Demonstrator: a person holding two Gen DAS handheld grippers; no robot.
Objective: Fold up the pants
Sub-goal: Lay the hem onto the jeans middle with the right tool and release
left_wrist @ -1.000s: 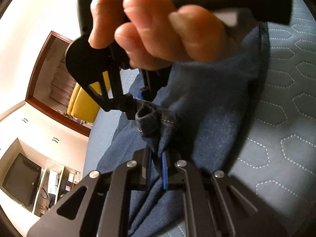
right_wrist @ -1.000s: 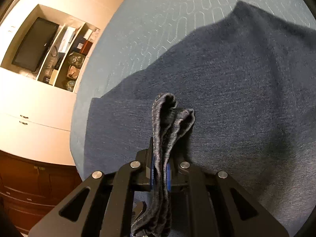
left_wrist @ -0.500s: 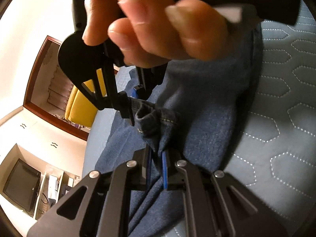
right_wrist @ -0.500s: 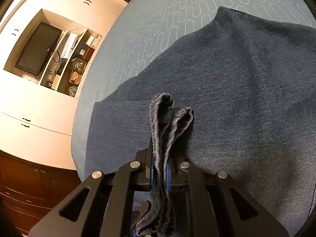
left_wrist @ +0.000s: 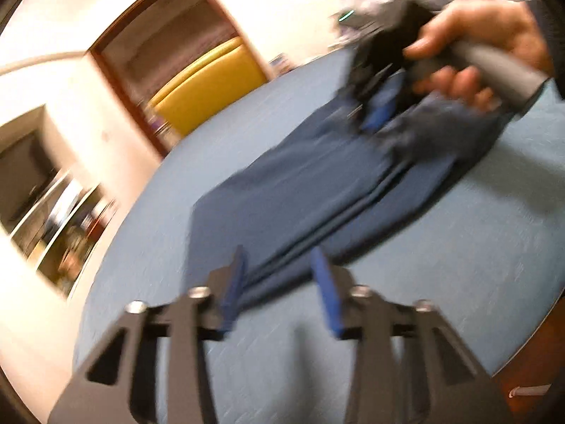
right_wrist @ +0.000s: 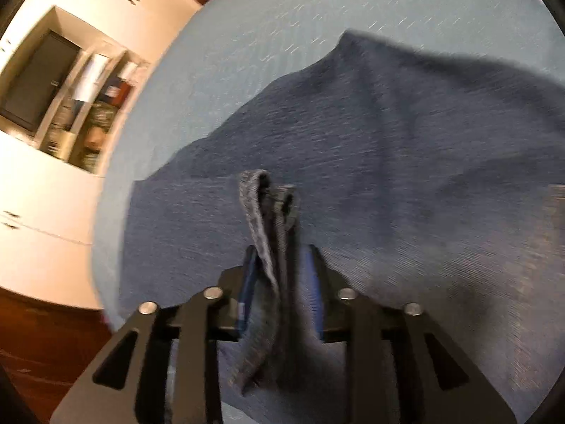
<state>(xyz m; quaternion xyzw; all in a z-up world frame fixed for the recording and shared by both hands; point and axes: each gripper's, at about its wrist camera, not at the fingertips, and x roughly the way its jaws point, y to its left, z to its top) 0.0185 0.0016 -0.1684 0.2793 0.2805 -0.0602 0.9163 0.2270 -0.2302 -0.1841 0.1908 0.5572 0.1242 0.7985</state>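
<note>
Dark blue denim pants (left_wrist: 317,183) lie folded on a light blue quilted surface (left_wrist: 441,300). My left gripper (left_wrist: 279,282) is open and empty, drawn back just short of the pants' near end. At the far end a hand (left_wrist: 476,49) holds my right gripper (left_wrist: 378,113) down on the cloth. In the right wrist view, a bunched fold of the pants (right_wrist: 272,219) stands between the right gripper's (right_wrist: 280,289) blue pads (right_wrist: 247,293). The pads are spread wider than the fold. Both views are motion-blurred.
A yellow chair (left_wrist: 208,81) stands beyond the surface by a dark-framed doorway. White cabinets with an open shelf niche (right_wrist: 84,106) and a dark screen are at the left. The surface's wooden edge (left_wrist: 529,371) shows at the lower right.
My left gripper has let go of the pants' hem, opened and pulled well back. The right gripper's pads have spread apart around the fold they were pinching.
</note>
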